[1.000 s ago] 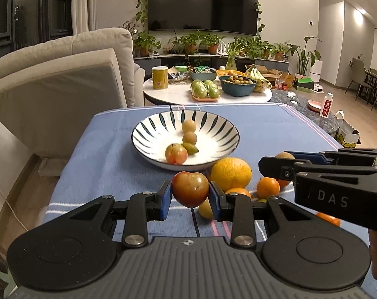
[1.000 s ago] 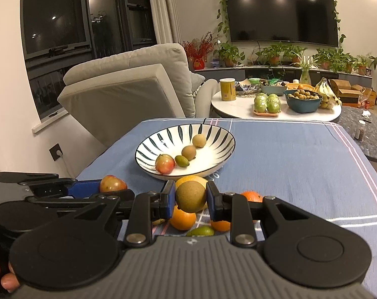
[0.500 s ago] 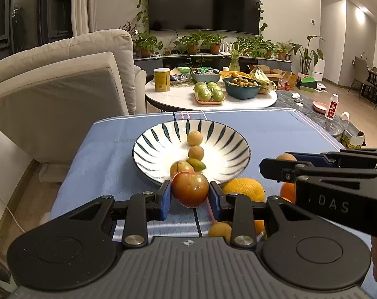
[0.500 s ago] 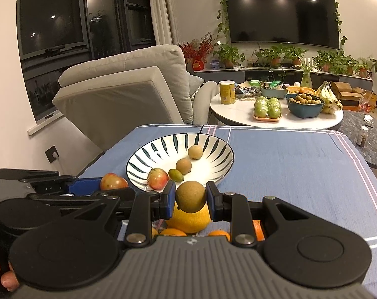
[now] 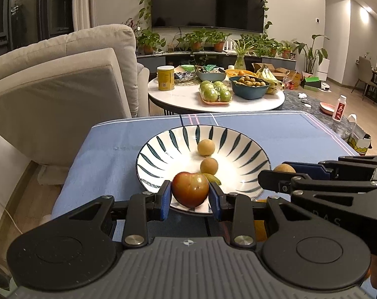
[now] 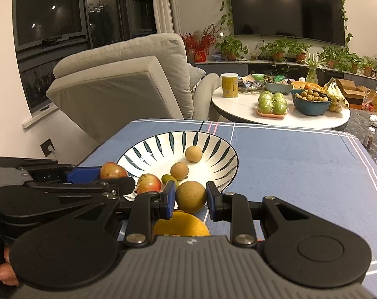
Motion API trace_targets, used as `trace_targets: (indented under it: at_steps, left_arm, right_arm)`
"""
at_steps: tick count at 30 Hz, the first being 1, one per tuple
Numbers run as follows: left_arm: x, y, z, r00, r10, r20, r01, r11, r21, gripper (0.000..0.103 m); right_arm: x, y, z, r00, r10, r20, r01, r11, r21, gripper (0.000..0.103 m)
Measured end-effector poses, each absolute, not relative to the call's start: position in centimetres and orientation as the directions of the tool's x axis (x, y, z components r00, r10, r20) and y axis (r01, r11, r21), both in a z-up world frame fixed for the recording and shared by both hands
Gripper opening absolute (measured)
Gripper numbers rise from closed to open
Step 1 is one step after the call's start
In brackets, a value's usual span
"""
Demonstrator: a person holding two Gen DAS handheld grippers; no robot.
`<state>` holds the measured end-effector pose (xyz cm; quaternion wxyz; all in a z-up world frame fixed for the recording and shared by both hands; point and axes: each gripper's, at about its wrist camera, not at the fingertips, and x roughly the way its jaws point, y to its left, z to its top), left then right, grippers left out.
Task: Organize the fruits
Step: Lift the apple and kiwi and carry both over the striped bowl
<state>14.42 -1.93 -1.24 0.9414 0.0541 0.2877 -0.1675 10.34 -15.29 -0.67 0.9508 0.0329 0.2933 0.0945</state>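
A white bowl with dark stripes (image 5: 163,147) (image 6: 213,147) sits on the blue tablecloth. It holds two brown longans (image 5: 206,147) (image 6: 193,153), a small green fruit (image 6: 169,179) and a red plum (image 6: 149,184). My left gripper (image 5: 190,194) is shut on a red plum (image 5: 190,191) over the bowl's near rim; it also shows in the right wrist view (image 6: 113,170). My right gripper (image 6: 190,196) is shut on a brown longan (image 6: 190,196) at the bowl's near right rim; it also shows in the left wrist view (image 5: 284,168).
A large orange (image 6: 181,224) lies on the cloth under my right gripper. A beige armchair (image 5: 63,79) stands to the left. Behind is a round white table (image 5: 213,102) with green fruit, a blue bowl, bananas and a yellow can.
Both grippers have moved forward with their fruit, from above the loose oranges on the cloth to the near rim of the bowl.
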Motion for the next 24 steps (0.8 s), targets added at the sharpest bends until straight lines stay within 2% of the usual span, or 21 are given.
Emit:
trace_targets:
  at_steps: [24]
  left_arm:
    - [20.2, -1.9, -2.9, 0.761, -0.251, -0.598, 0.317, 0.949, 0.004, 0.03]
  right_arm:
    - [14.3, -14.7, -2.6, 0.756, 0.204, -0.622, -0.173, 0.979, 0.111, 0.079]
